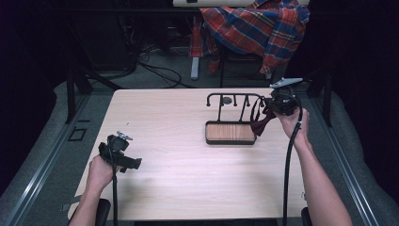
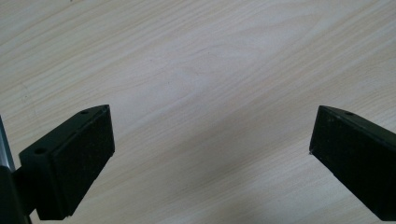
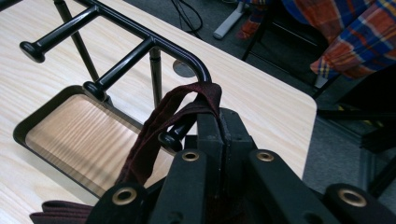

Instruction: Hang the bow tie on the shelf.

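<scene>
So the right tongs (image 1: 272, 104) are clamped shut on a dark red strap (image 3: 173, 116) (looks like the loop of some maroon fabric item, hard to say exactly what it is). In the right gripper view the strap runs up from the lower left, arches over right at the tips of the jaws, and gets pinched there between the pads. The top of that loop sits right against the curved end of the black rack (image 3: 140, 35), near the peg closest to the tongs, though I can't tell if it's actually hooked over anything or just touching.

From the high view the fabric's long axis runs on a diagonal: the pinched end is up by the tongs at the right end of the rack's top bar, and the rest hangs down and to the left, ending as a bunched dark red lump (image 1: 260, 125) just beside the right edge of the rack's wooden tray (image 1: 229, 133). So the thing is basically hanging below and left of the tongs, with the tongs holding its upper end.

The left tongs (image 1: 136, 162) are well apart from all that, down by the near left part of the counter (image 1: 179, 165). Their jaws stand wide open with nothing but bare wood grain between them in the left gripper view.

A plaid shirt (image 1: 256, 26) hangs over something behind the counter.
</scene>
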